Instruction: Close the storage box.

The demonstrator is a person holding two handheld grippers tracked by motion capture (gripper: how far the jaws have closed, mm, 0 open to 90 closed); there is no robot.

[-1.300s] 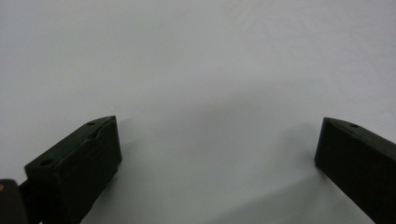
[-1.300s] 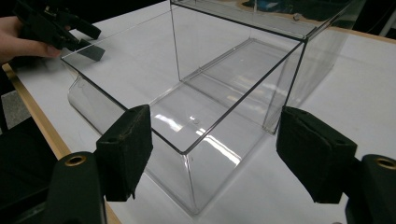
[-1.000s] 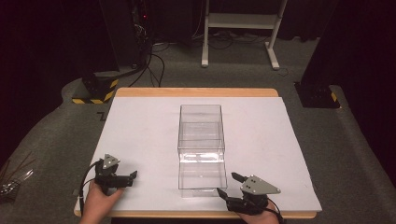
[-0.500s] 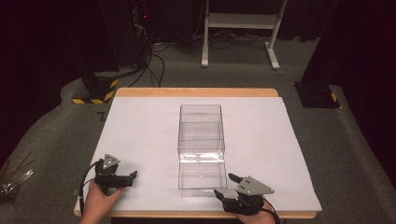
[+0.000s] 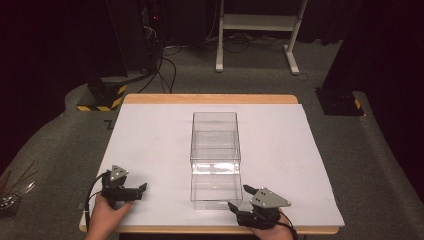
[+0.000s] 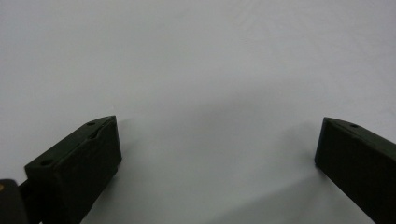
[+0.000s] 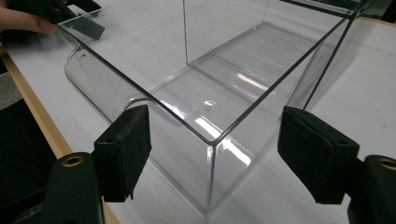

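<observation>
A clear, open-topped plastic box (image 5: 215, 160) stands in the middle of the white table (image 5: 150, 140), its long side running away from me. My right gripper (image 5: 238, 197) sits at the box's near right corner, open. In the right gripper view that corner of the box (image 7: 219, 93) lies just beyond the gap of my right gripper (image 7: 215, 140), and nothing is between the pads. My left gripper (image 5: 142, 190) rests on the table near the front left, apart from the box. In the left gripper view my left gripper (image 6: 217, 144) is open over bare white surface.
The table's wooden front edge (image 5: 200, 231) runs just under both hands. On the floor stand a black base with yellow stripes (image 5: 102, 97) at the back left, a white frame (image 5: 255, 30) behind, a dark stand (image 5: 340, 100) at the right, and thin sticks (image 5: 12, 190) at the far left.
My right gripper has edged a little left, closer to the box's near corner. The left gripper and the box have stayed where they were.
</observation>
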